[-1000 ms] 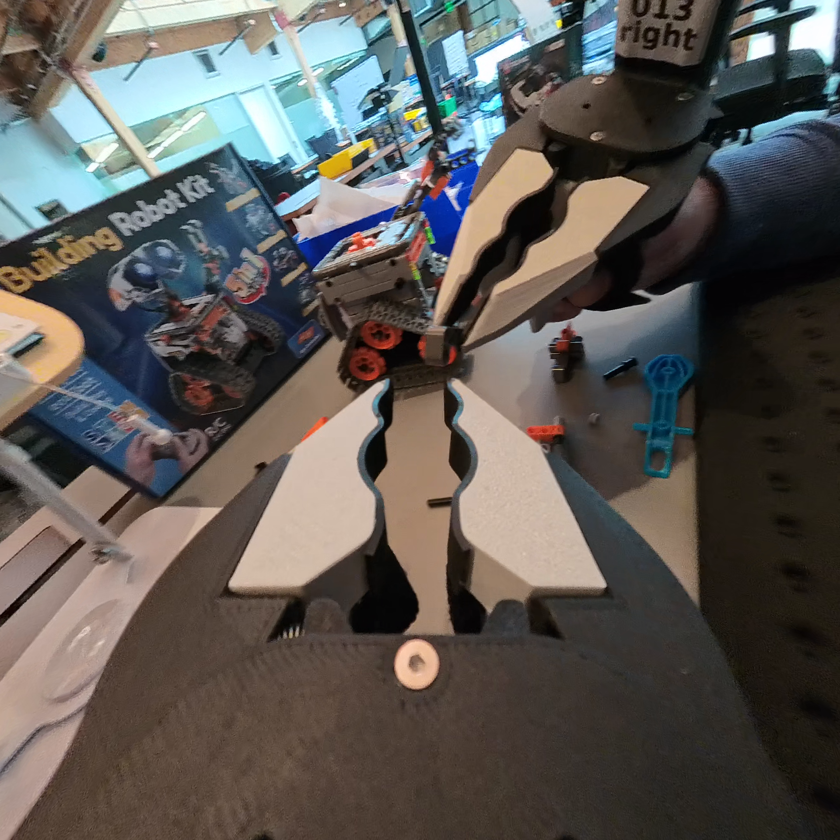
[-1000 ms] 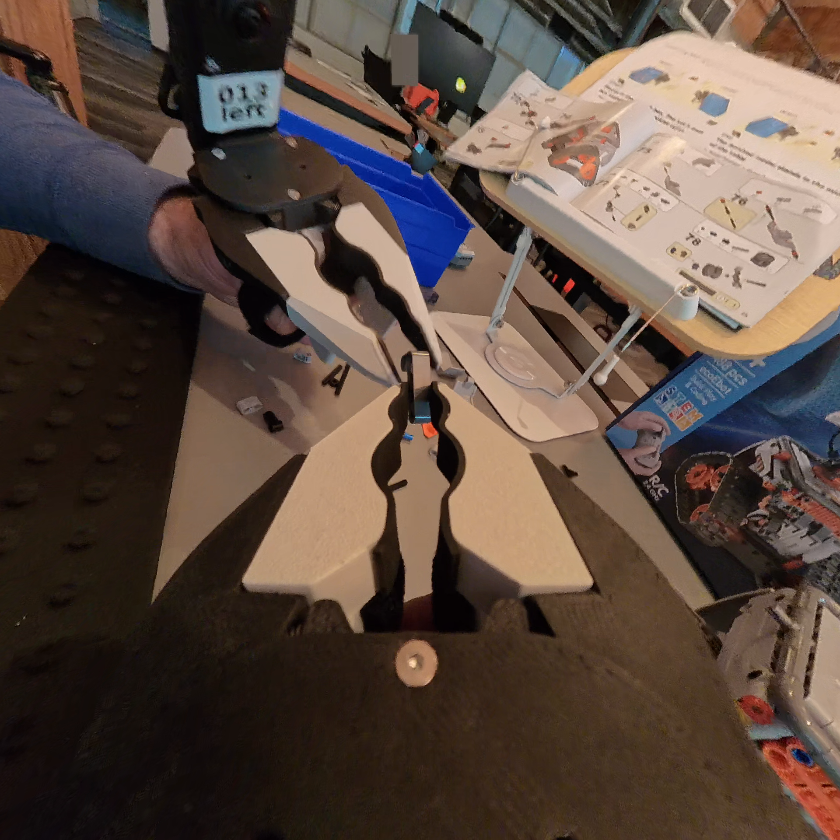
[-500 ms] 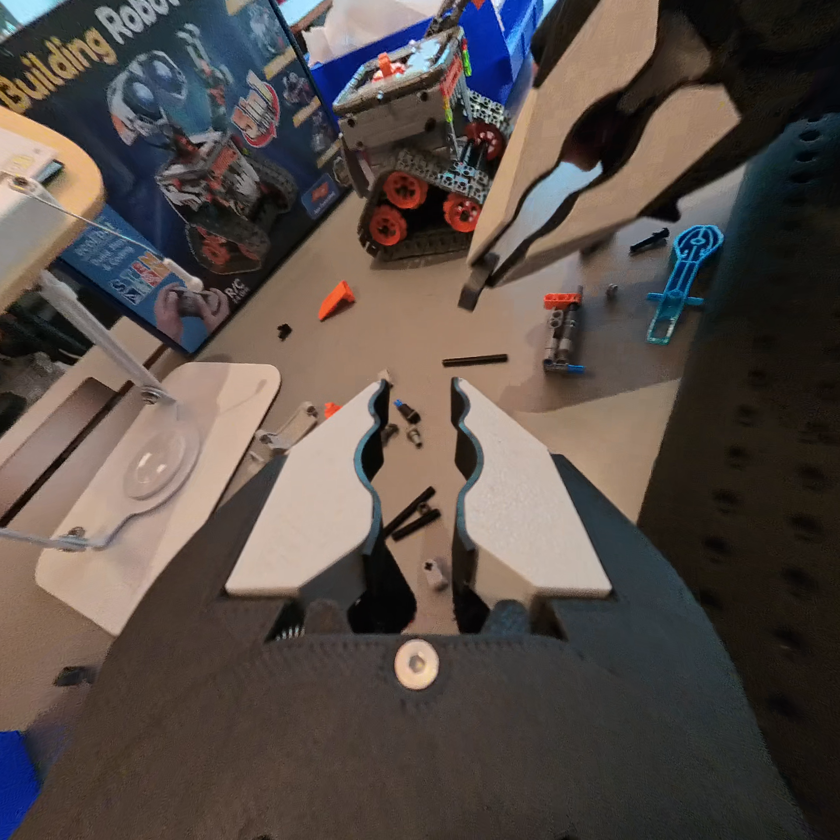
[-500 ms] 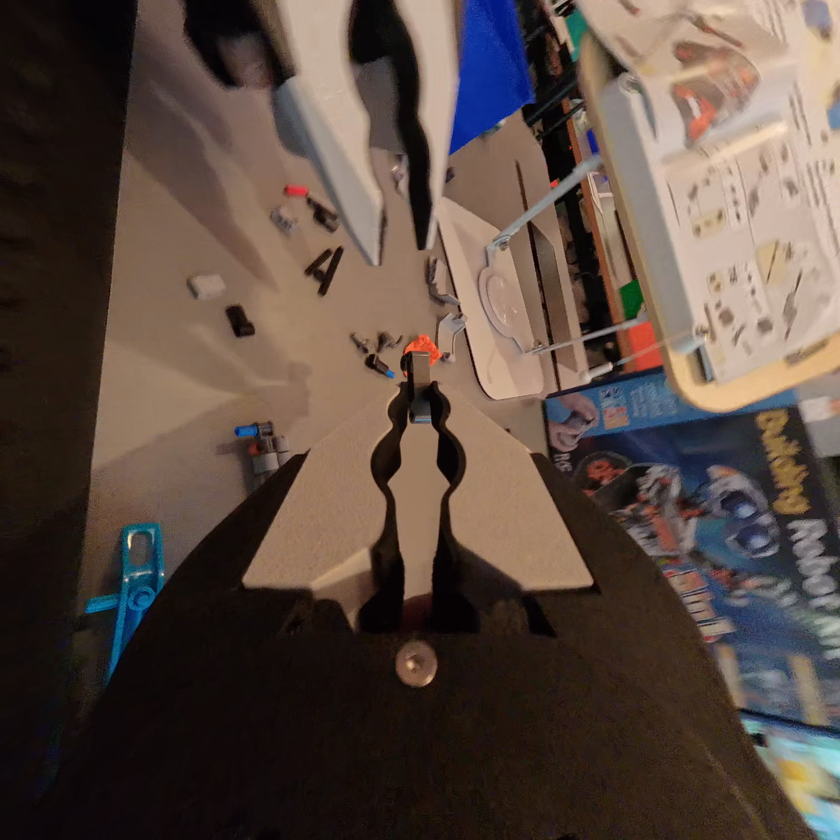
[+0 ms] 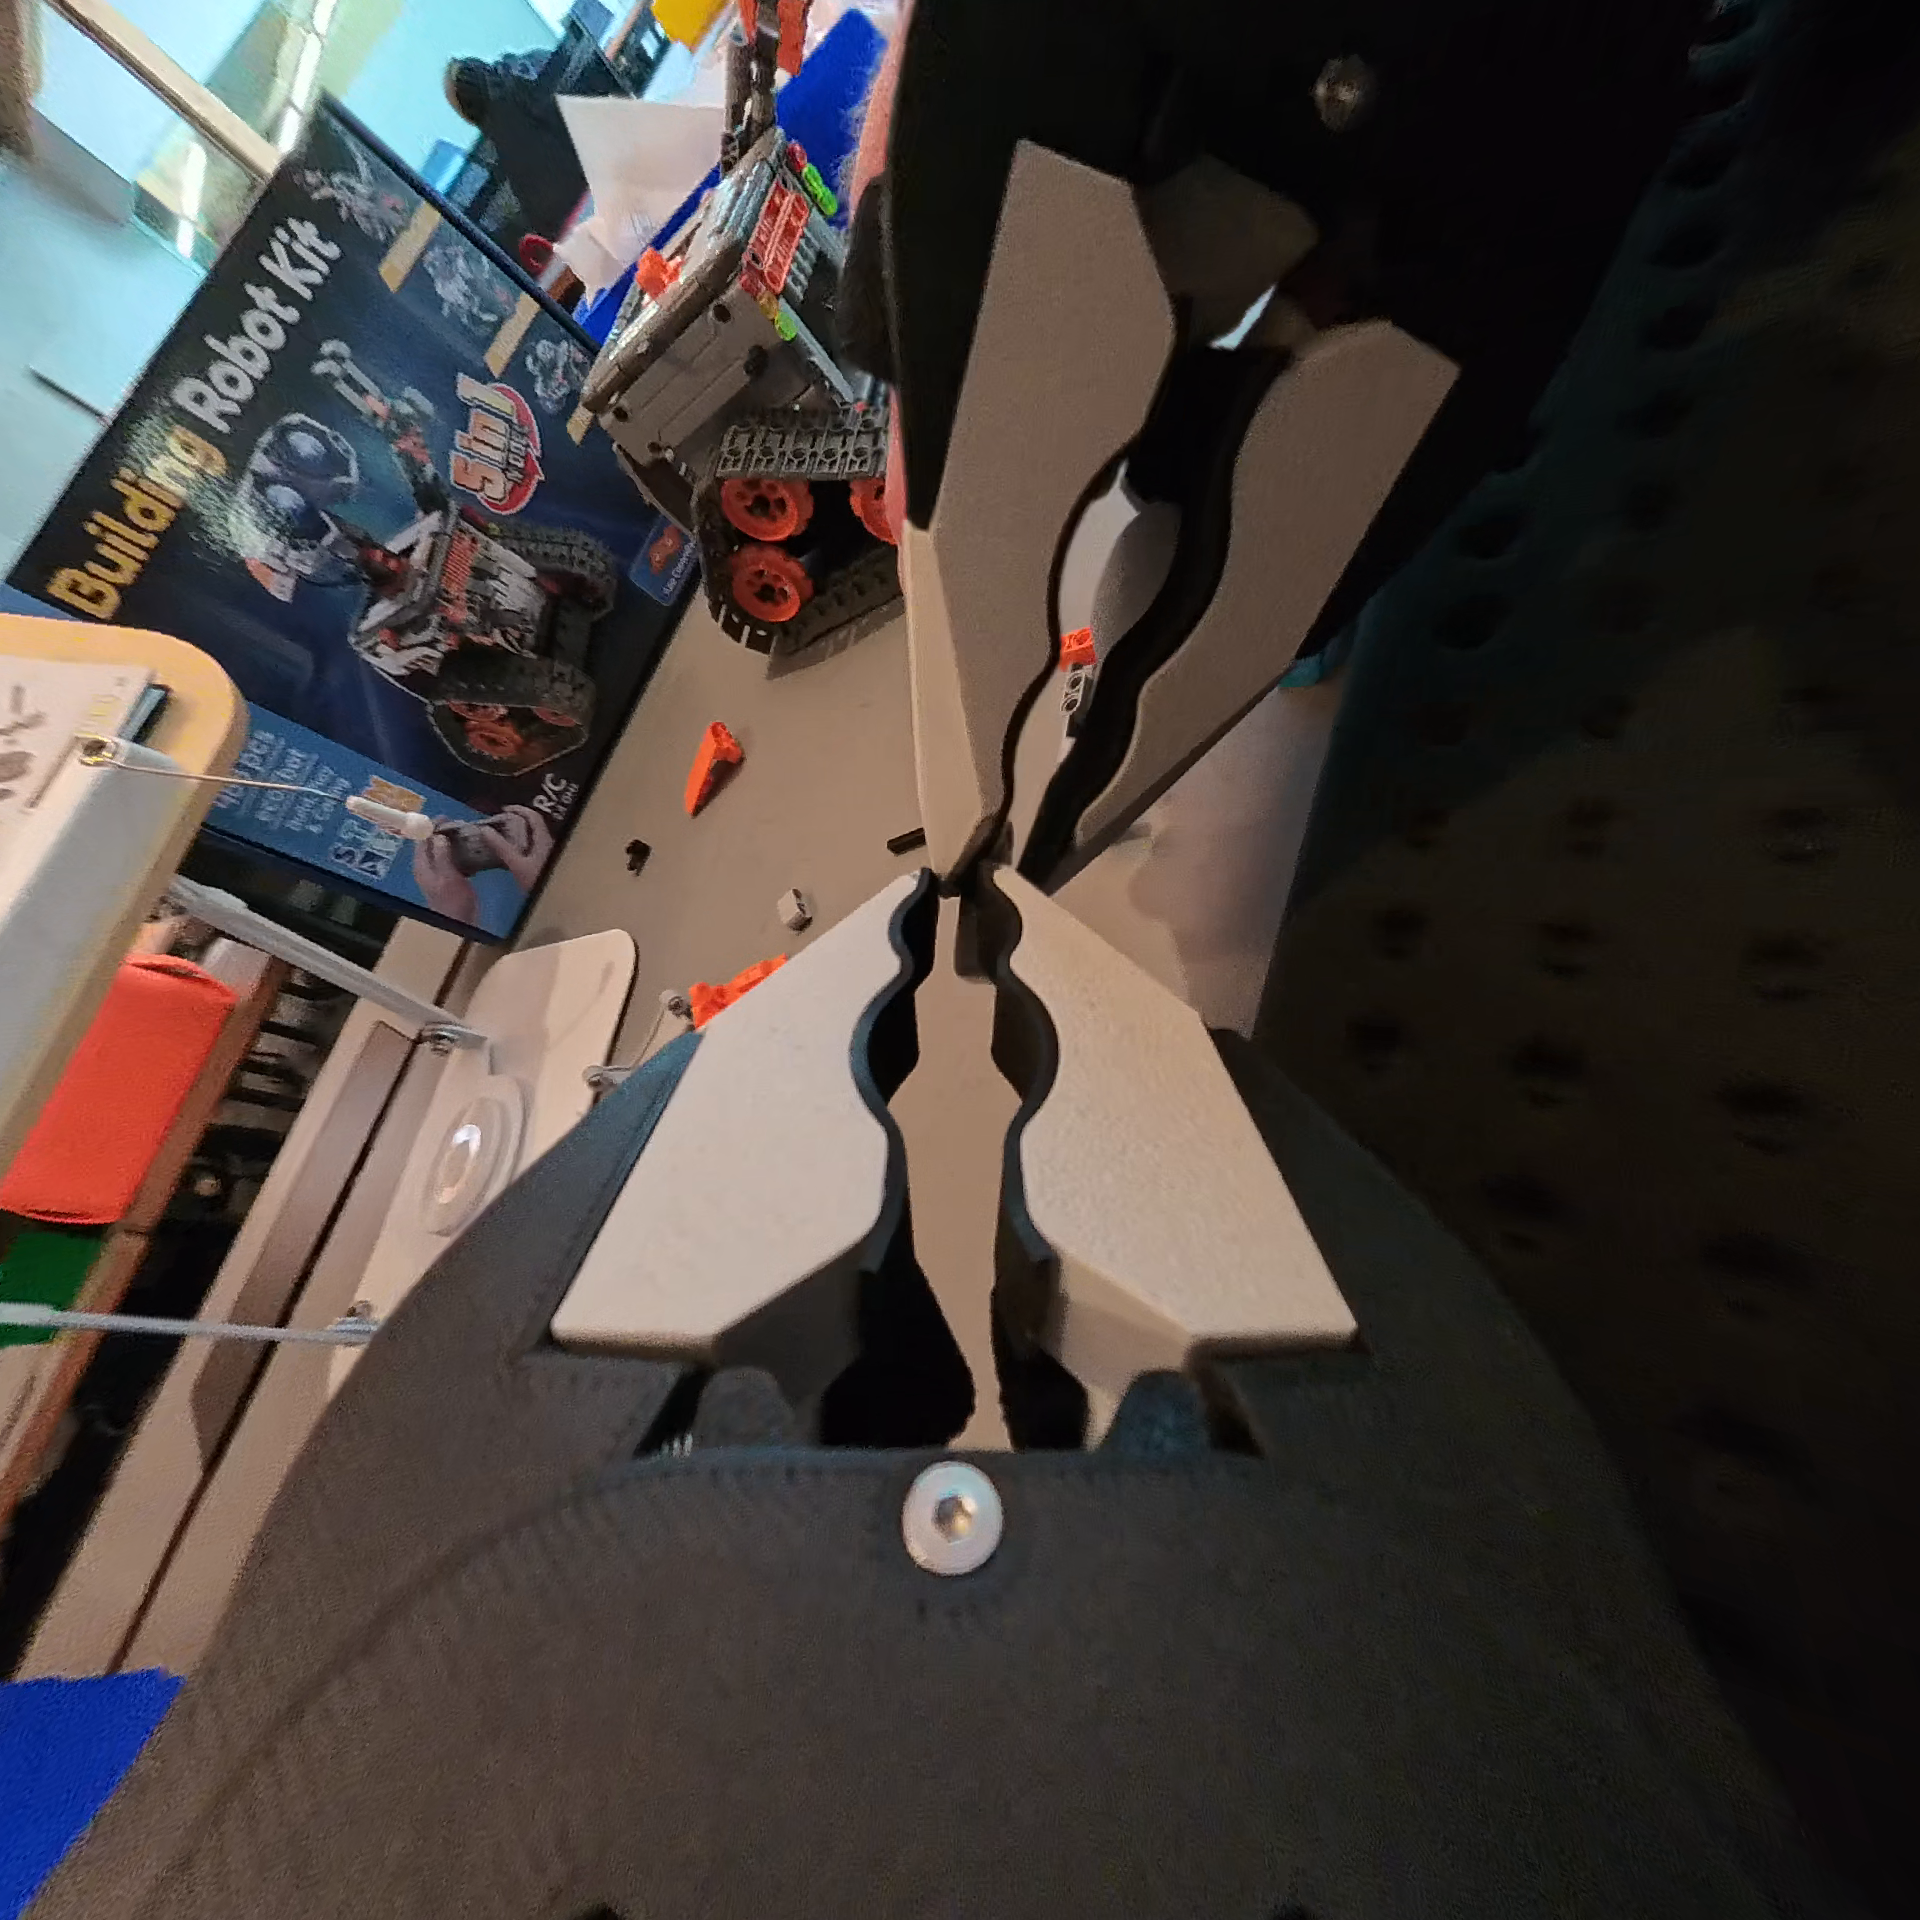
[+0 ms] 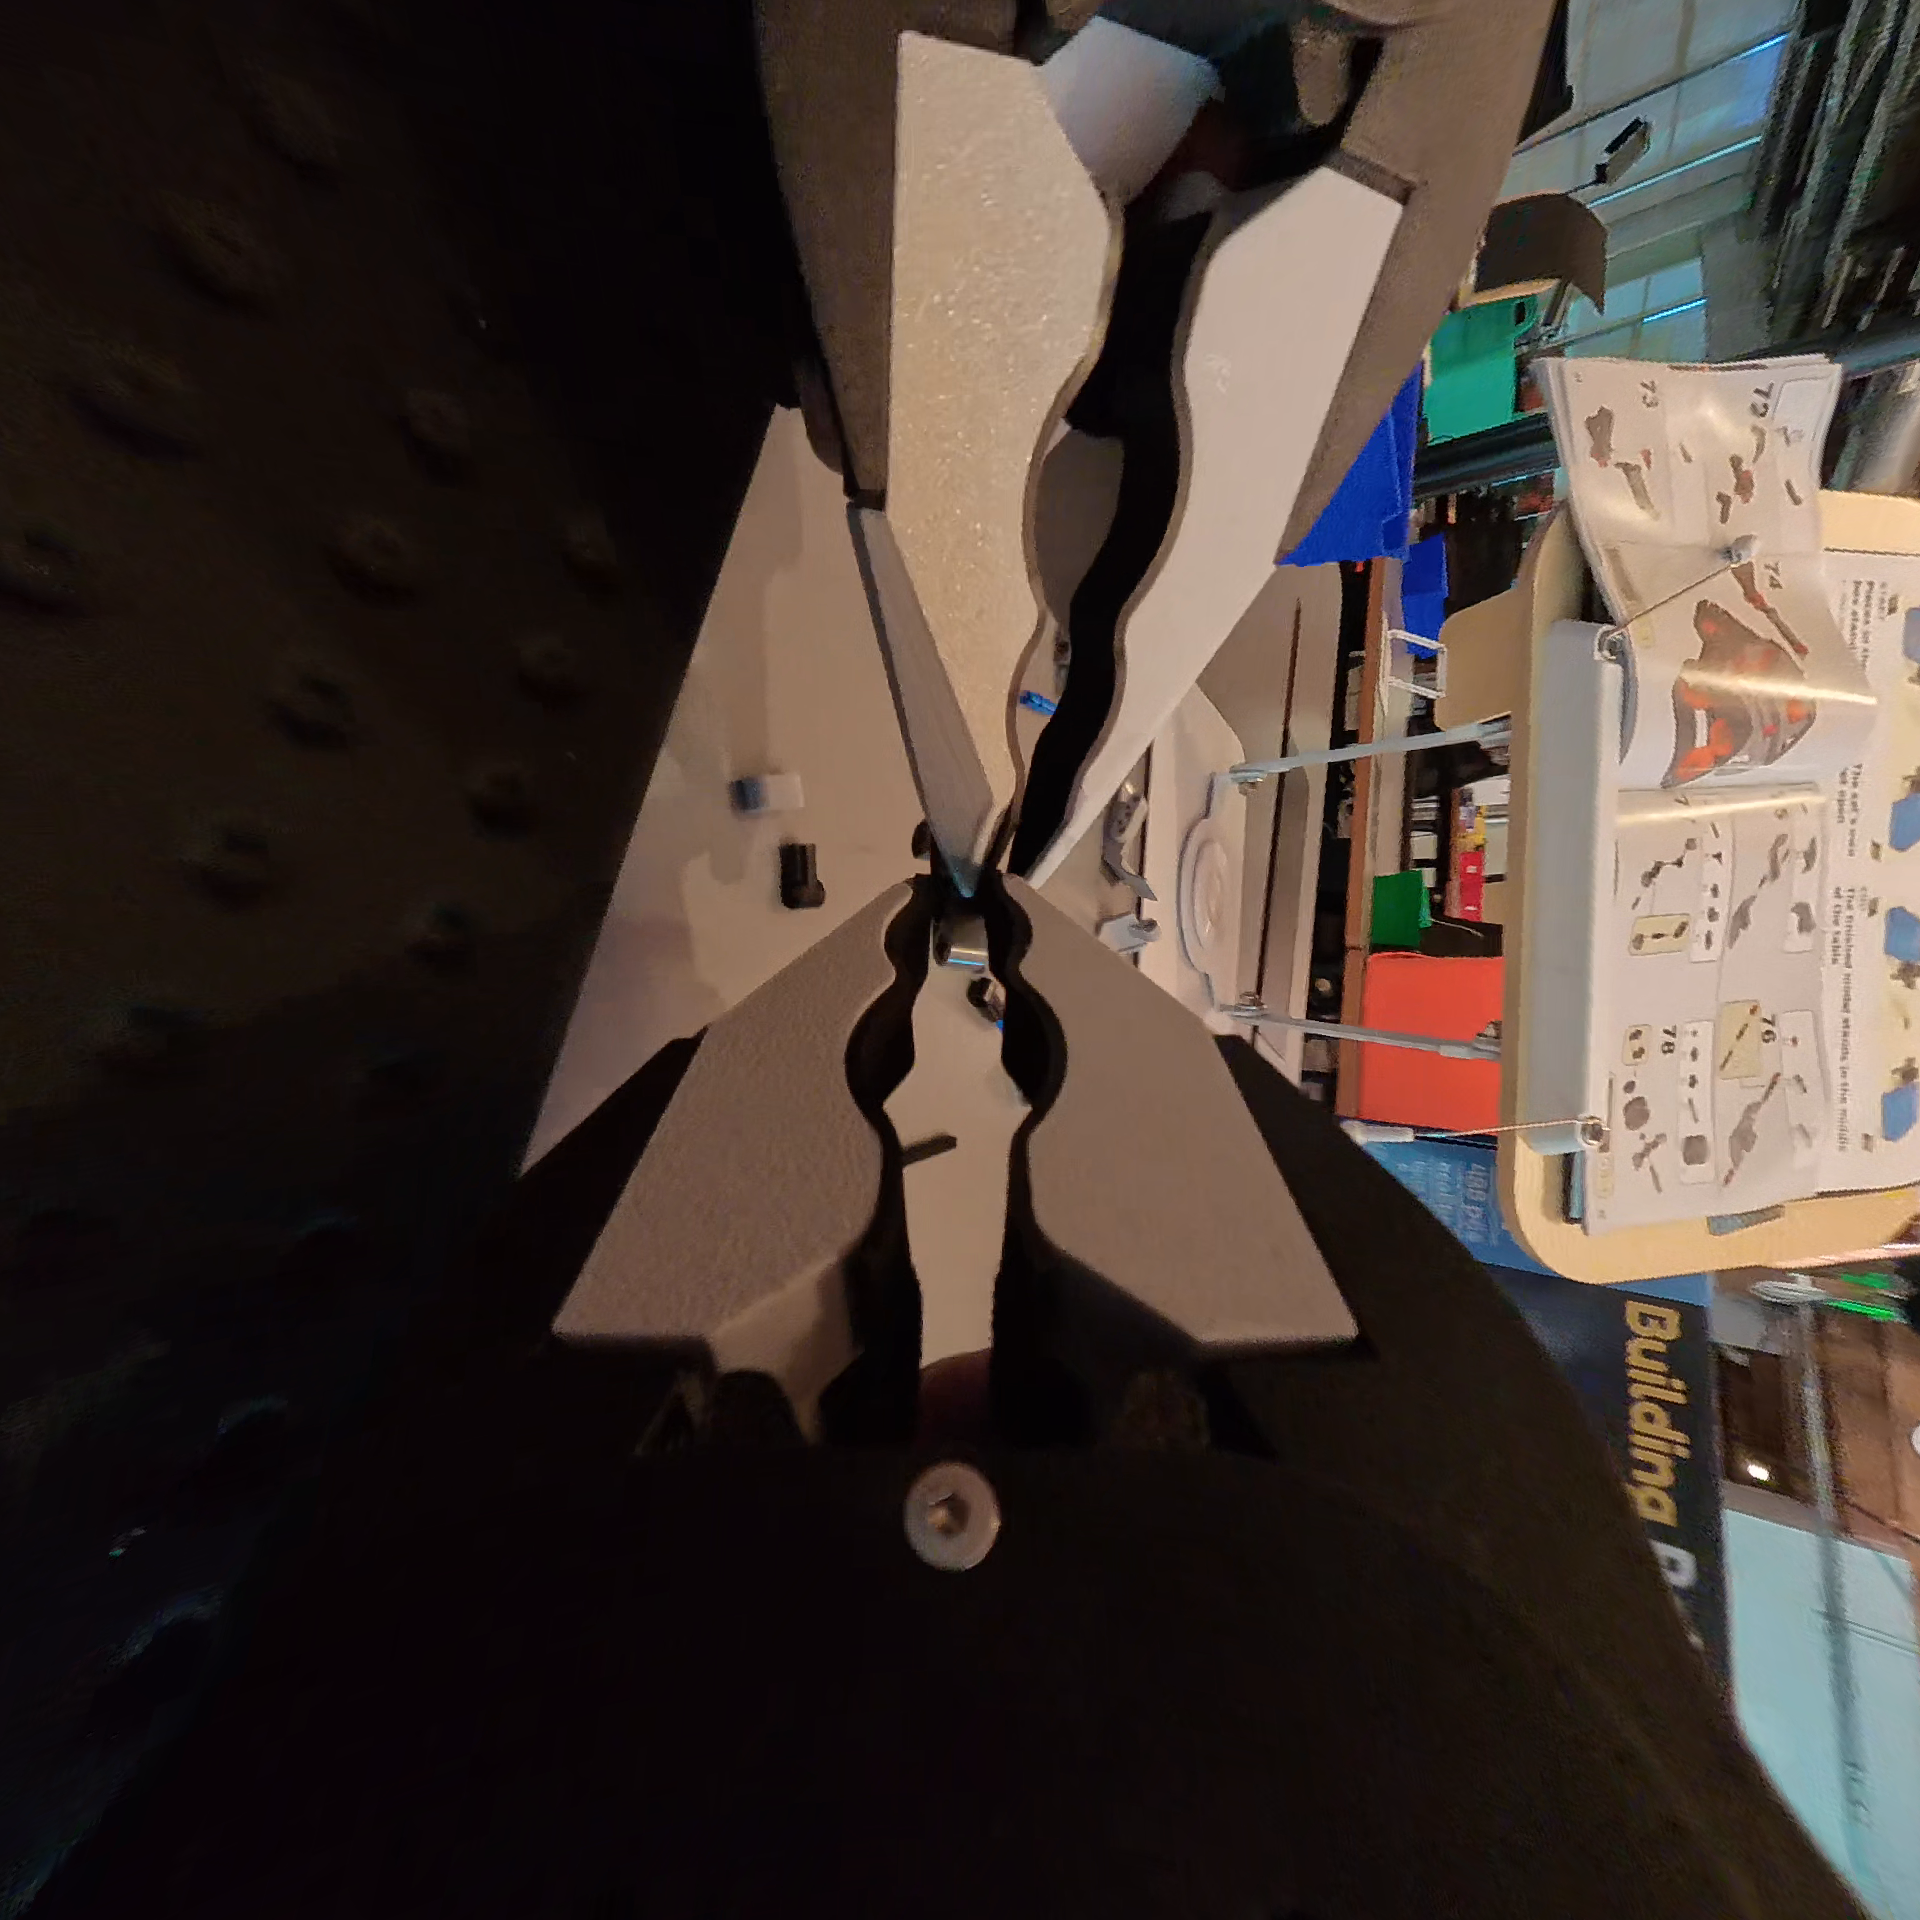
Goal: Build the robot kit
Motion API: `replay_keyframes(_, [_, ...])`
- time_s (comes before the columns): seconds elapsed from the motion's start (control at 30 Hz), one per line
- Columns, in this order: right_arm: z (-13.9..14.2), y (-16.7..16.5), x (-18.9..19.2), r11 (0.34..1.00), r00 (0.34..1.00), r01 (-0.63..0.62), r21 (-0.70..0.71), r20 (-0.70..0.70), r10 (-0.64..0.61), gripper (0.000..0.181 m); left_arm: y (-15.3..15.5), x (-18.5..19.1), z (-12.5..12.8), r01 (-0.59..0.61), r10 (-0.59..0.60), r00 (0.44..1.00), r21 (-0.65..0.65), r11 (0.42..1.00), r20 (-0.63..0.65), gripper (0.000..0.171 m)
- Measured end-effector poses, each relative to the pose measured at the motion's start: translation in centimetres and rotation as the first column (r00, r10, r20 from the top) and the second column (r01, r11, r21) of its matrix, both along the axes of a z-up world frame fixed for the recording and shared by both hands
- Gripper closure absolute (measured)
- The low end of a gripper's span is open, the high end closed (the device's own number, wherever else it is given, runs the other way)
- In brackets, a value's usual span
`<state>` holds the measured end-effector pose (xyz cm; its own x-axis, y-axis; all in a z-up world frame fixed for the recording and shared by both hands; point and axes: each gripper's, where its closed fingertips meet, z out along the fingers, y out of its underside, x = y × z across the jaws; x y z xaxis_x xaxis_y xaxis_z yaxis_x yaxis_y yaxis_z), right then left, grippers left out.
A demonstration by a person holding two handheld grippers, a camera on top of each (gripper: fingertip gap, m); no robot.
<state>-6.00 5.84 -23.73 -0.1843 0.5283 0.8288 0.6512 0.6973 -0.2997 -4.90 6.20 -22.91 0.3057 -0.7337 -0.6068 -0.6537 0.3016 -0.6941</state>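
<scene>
Two handheld grippers meet tip to tip above a bench (image 5: 831, 717) strewn with small building pieces. The right gripper (image 6: 961, 940) pinches a small dark grey piece (image 6: 958, 943), its long axis running along the fingers toward 12 o'clock. The left gripper (image 5: 961, 894), tips nearly together, faces it from 6 o'clock, touching or almost; whether it grips anything cannot be told. A tracked toy robot (image 5: 748, 416) stands at 11 o'clock.

My left gripper (image 5: 961, 888) and right gripper (image 6: 961, 914) meet tip to tip above the table, both tilted, each with its fingers drawn nearly together at the ends.
</scene>
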Motion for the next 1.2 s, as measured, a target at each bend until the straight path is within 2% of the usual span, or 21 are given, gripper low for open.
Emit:
replay_keyframes(0.13, [0.0,-1.2,-0.4,0.989,0.999,-0.025,-0.144,-0.032,0.021,0.167,-0.7,-0.4,0.3,0.028,-0.027,1.000,0.078,0.997,-0.013,0.168])
replay_keyframes(0.23, [0.2,-2.0,-0.6,0.959,0.997,-0.049,-0.279,-0.073,0.030,0.161,-1.2,-0.7,0.6,0.069,-0.069,0.998,0.081,0.994,-0.001,0.168])
replay_keyframes(0.33, [0.2,-1.7,-0.5,0.944,0.997,-0.043,-0.326,-0.075,0.019,0.168,-1.1,-0.6,0.4,0.100,-0.099,0.995,0.077,0.992,-0.013,0.168])
replay_keyframes(0.4, [0.0,-1.0,-0.1,0.932,0.998,-0.014,-0.361,-0.061,-0.009,0.164,-0.4,-0.7,0.1,0.097,-0.094,0.995,0.074,0.993,-0.038,0.171])
replay_keyframes(0.5, [-0.3,0.3,1.3,0.904,0.999,0.035,-0.425,-0.017,-0.046,0.164,1.4,-2.5,-1.3,0.033,-0.032,0.992,0.007,0.999,-0.125,0.167])
replay_keyframes(0.6, [-0.8,0.4,2.8,0.860,0.999,0.043,-0.508,0.037,-0.028,0.165,0.9,-2.9,-1.5,0.041,-0.050,0.996,-0.126,0.991,-0.072,0.161])
replay_keyframes(0.67, [-1.0,-0.2,3.2,0.820,0.998,0.029,-0.571,0.068,0.012,0.165,0.0,-2.5,-2.0,0.066,-0.083,0.993,-0.188,0.980,-0.082,0.160])
replay_keyframes(0.77, [-1.6,-0.5,2.6,0.817,0.992,0.014,-0.577,0.107,0.059,0.166,-1.0,-2.1,-3.3,0.083,-0.119,0.985,-0.268,0.960,-0.123,0.159])
replay_keyframes(0.83, [-2.2,0.2,2.2,0.838,0.988,0.033,-0.545,0.144,0.054,0.167,-1.2,-1.6,-4.0,0.087,-0.130,0.981,-0.274,0.958,-0.143,0.159])
replay_keyframes(0.9, [-2.5,0.5,1.9,0.831,0.984,0.045,-0.554,0.169,0.059,0.170,-1.7,-1.0,-4.5,0.094,-0.144,0.979,-0.304,0.948,-0.146,0.161])
replay_keyframes(1.07, [-1.5,1.3,0.6,0.822,0.991,0.021,-0.569,0.122,0.059,0.175,-1.2,-0.6,-4.5,0.077,-0.128,0.981,-0.316,0.946,-0.146,0.158])
replay_keyframes(1.2, [-0.4,2.3,-1.6,0.804,0.996,0.002,-0.595,0.077,0.054,0.177,1.0,-4.1,-2.6,-0.054,0.027,0.995,-0.285,0.957,-0.100,0.153])
